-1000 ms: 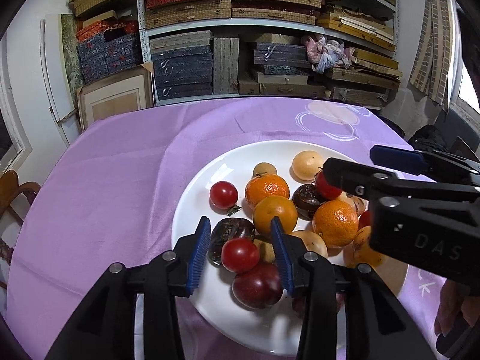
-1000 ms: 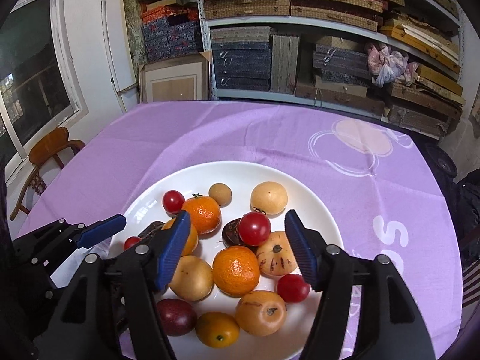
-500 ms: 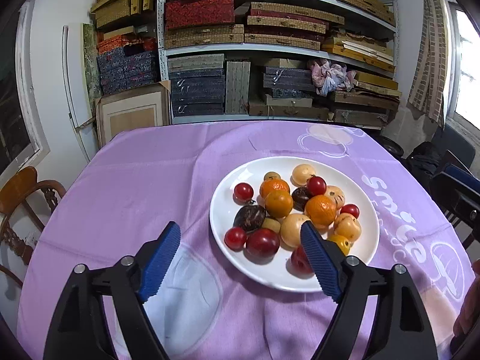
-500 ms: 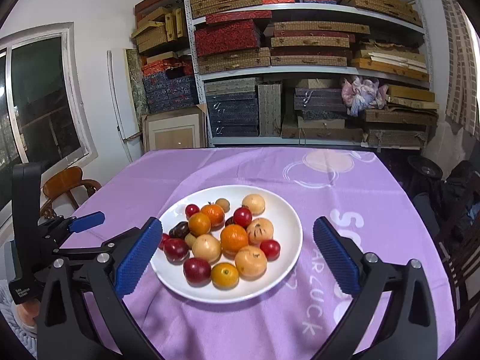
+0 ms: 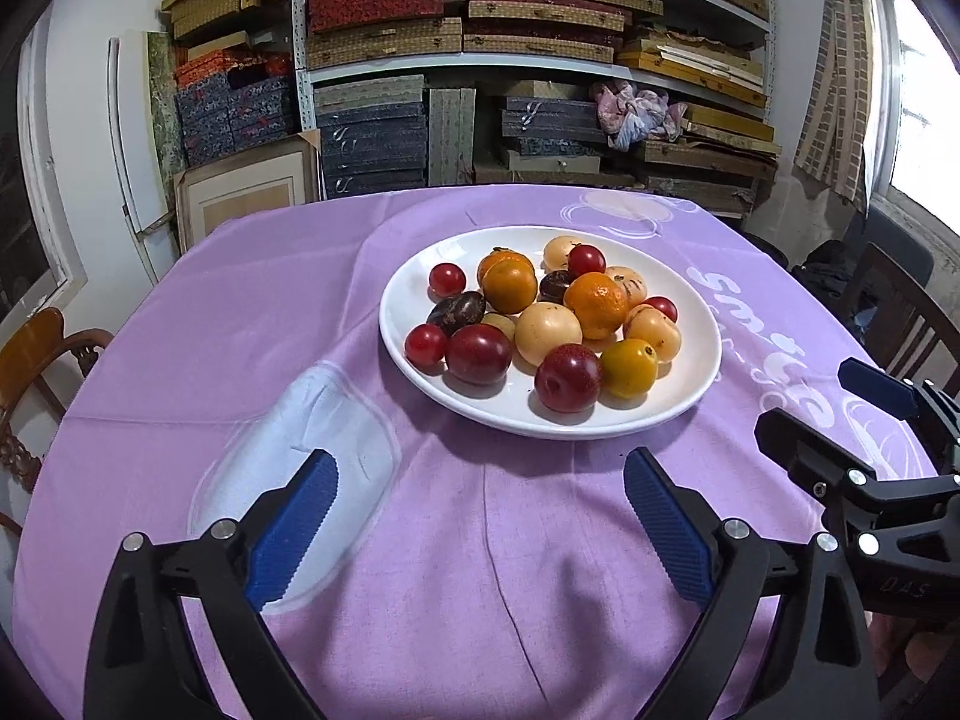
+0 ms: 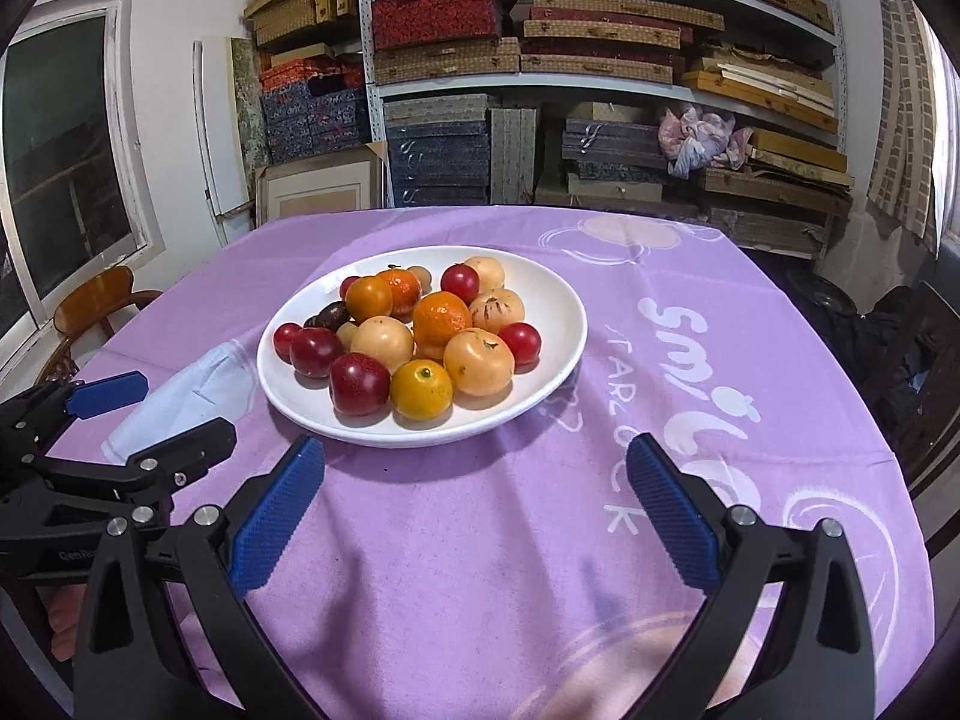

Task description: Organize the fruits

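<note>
we hold 2 grippers low over the near edge of the table (image 5: pixel 180 324), and both are empty. the left gripper (image 5: pixel 480 516) is still spreading its jaws with nothing between them. the right gripper (image 6: pixel 480 498) has its jaws spread wide, with only purple cloth (image 6: pixel 456 540) under them.

the fruits all sit on the white plate (image 6: pixel 558 324), which is near the middle of the table, a bit toward the near edge. they are piled close and touch each other. a dark red plum (image 6: pixel 359 383) and a yellow fruit (image 6: pixel 421 389) lie at the near side of the pile. a small red tomato (image 6: pixel 519 342) sits at its right side, and an orange (image 6: pixel 441 315) rests in the middle, up against its neighbours.

here is what we think could go wrong. the fruits are round, so if we bump 1, it may roll and push the others, and 1 could roll off the plate and then off the table edge. if we squeeze too hard, the soft tomato may get squashed. if we reach for a fruit deep in the pile, a finger may knock the ones beside it. our 2 grippers are just beside each other, so they could bump if both go in together. the cloth could slide if a finger drags on it, and the plate would move too
</note>
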